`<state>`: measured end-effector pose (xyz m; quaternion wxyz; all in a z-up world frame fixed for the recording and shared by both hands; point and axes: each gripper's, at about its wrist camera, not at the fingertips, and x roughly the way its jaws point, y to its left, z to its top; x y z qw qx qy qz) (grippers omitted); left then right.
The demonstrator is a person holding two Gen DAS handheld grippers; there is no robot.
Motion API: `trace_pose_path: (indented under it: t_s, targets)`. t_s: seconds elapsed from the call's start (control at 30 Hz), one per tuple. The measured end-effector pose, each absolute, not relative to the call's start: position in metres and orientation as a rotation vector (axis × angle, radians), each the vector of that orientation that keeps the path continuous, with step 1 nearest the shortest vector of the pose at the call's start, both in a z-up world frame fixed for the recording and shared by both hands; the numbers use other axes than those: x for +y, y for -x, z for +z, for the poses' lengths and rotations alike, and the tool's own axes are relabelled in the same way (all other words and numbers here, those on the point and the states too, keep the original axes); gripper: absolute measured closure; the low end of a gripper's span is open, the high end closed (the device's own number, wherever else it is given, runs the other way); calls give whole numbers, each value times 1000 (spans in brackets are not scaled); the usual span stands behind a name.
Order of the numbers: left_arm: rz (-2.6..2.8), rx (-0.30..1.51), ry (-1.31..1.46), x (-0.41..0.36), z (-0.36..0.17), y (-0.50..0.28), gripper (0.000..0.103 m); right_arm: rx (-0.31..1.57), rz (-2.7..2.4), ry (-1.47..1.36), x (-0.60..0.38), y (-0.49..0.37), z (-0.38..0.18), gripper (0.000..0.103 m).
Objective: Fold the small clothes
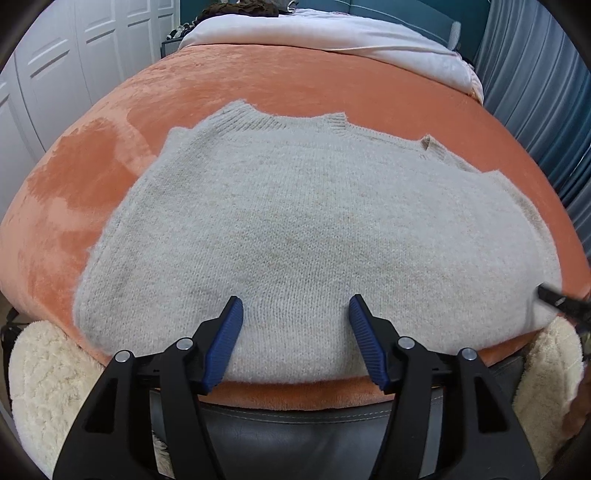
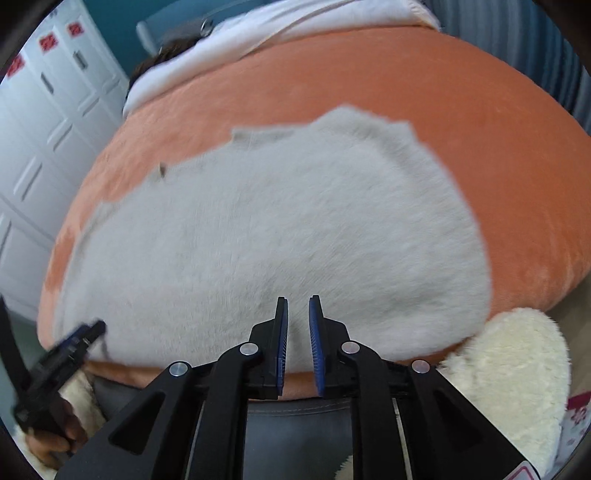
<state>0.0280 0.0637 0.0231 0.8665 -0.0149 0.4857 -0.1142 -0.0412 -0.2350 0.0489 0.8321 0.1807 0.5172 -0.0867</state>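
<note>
Sweater [image 1: 303, 229] flat on blanket [image 1: 258, 81], hem nearest; left gripper [image 1: 295, 310] over hem; right gripper [image 2: 297, 314] over hem, rightward; pillow [image 1: 332, 33] behind.

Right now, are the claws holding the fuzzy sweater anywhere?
No. The left claw is wide open over the sweater's near hem, and the right claw has a narrow empty gap. Nothing is held.
</note>
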Motion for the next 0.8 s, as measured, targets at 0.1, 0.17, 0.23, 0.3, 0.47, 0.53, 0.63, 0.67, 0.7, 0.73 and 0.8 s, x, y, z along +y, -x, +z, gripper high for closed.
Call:
trace_pose_path:
  t_s: [0.1, 0.17, 0.23, 0.3, 0.47, 0.53, 0.63, 0.67, 0.7, 0.73, 0.8]
  targets:
    - [-235, 1021, 73, 74, 24, -26, 45, 1162, -194, -379, -228, 39, 27, 88]
    - [-230, 1023, 106, 82, 24, -26, 45, 1120, -168, -396, -223, 41, 40, 86]
    - [-227, 1031, 130, 85, 22, -27, 45, 1075, -148, -381, -217, 40, 56, 85]
    - [-221, 1030, 126, 83, 22, -27, 45, 1070, -126, -347, -207, 35, 62, 85]
    - [-217, 1018, 137, 85, 31, -23, 45, 1165, -131, -256, -189, 25, 24, 86]
    - [-193, 999, 193, 99, 41, -19, 44, 1166, -130, -226, -181, 22, 34, 84]
    - [-136, 978, 302, 129, 52, -15, 37, 1096, -65, -262, -169, 14, 64, 83]
    - [-118, 978, 322, 137, 52, -15, 37, 1078, -50, -257, -162, 9, 72, 83]
    - [-92, 983, 342, 146, 52, -15, 37, 1061, -31, -255, -154, 3, 79, 83]
    - [-72, 991, 361, 154, 50, -16, 37, 1055, -7, -261, -146, -5, 83, 83]
    - [-45, 1006, 394, 166, 45, -17, 37, 1058, 26, -264, -129, -23, 83, 83]
